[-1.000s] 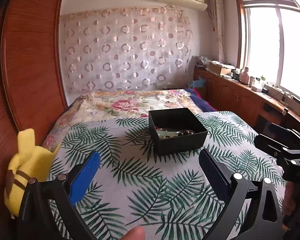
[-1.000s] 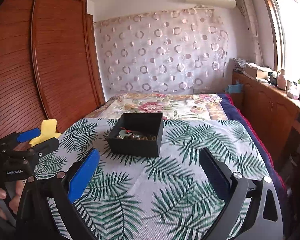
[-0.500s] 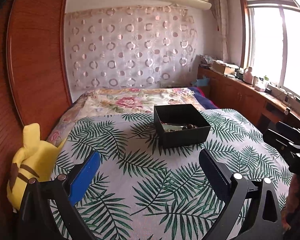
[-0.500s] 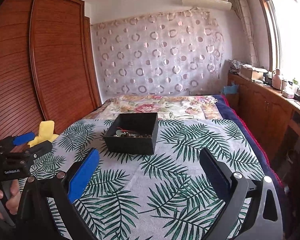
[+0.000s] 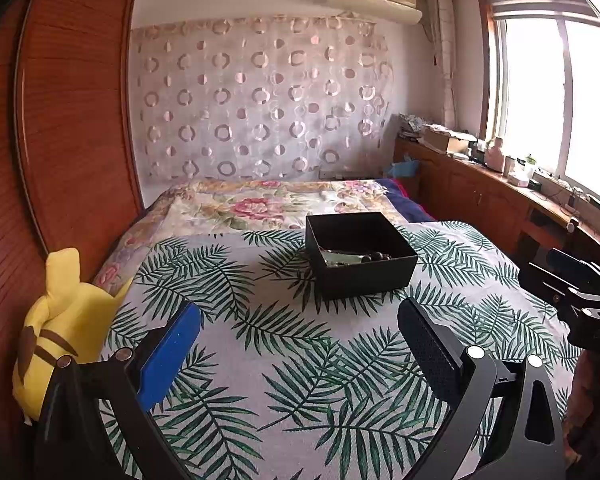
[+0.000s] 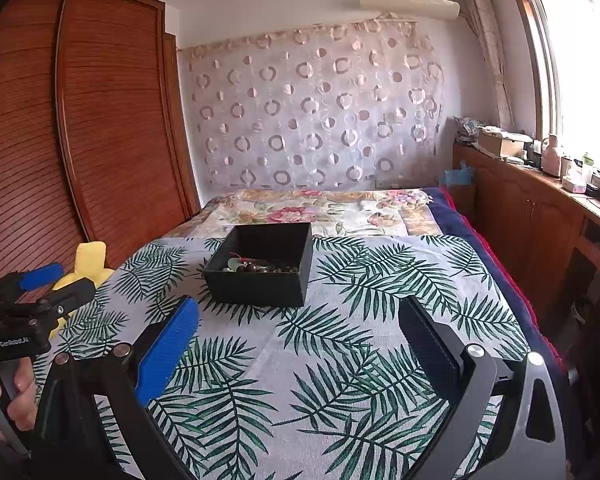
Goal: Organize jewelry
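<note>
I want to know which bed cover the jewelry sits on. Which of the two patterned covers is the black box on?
The black box rests on the green palm-leaf cover, nearer the grippers, not the pink floral cover beyond it.

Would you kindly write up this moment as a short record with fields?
surface: bed with palm-leaf cover
container: open black box on the cover
contents: dark beads and a pale green piece, lying in the box
left gripper: open, empty, short of the box
right gripper: open, empty, short of the box
beside bed: yellow plush toy
</note>
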`<state>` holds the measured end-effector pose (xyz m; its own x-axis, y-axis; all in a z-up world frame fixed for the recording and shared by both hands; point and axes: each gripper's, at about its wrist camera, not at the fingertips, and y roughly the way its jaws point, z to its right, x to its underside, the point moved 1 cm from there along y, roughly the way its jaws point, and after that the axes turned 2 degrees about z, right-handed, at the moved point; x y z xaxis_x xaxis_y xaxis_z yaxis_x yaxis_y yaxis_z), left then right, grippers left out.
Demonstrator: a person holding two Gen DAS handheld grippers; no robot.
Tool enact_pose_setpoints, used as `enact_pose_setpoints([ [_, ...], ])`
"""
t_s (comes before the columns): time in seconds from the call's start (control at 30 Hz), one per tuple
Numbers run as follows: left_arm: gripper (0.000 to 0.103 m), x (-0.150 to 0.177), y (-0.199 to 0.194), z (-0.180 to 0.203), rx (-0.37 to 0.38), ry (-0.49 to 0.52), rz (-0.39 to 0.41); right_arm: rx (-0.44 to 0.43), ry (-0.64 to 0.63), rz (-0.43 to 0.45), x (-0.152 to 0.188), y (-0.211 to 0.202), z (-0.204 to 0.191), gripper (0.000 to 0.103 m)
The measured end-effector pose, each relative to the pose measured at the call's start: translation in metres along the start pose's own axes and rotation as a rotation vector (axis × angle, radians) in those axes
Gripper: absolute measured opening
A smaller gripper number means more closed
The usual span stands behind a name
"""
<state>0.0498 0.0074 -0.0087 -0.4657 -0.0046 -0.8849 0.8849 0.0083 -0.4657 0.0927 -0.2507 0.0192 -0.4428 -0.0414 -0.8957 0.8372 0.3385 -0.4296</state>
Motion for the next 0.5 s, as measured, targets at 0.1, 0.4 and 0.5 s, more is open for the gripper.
enact_pose_setpoints([
  [0.1,0.095,0.0001,0.0,0.0001,0.0,0.001,0.0,-0.001,0.002,0.0,-0.0001,-0.0001,0.0004,0.101],
  [0.4,0.095,-0.0021,-0.0035,0.0034,0.001,0.001,0.008,-0.001,0.002,-0.001,0.0006,0.0002,0.0012,0.101],
  [0.5,0.095,-0.0038,-0.0048,0.0051,0.002,0.002,0.014,0.001,0.002,-0.001,0.0019,0.0001,0.0019,0.101],
])
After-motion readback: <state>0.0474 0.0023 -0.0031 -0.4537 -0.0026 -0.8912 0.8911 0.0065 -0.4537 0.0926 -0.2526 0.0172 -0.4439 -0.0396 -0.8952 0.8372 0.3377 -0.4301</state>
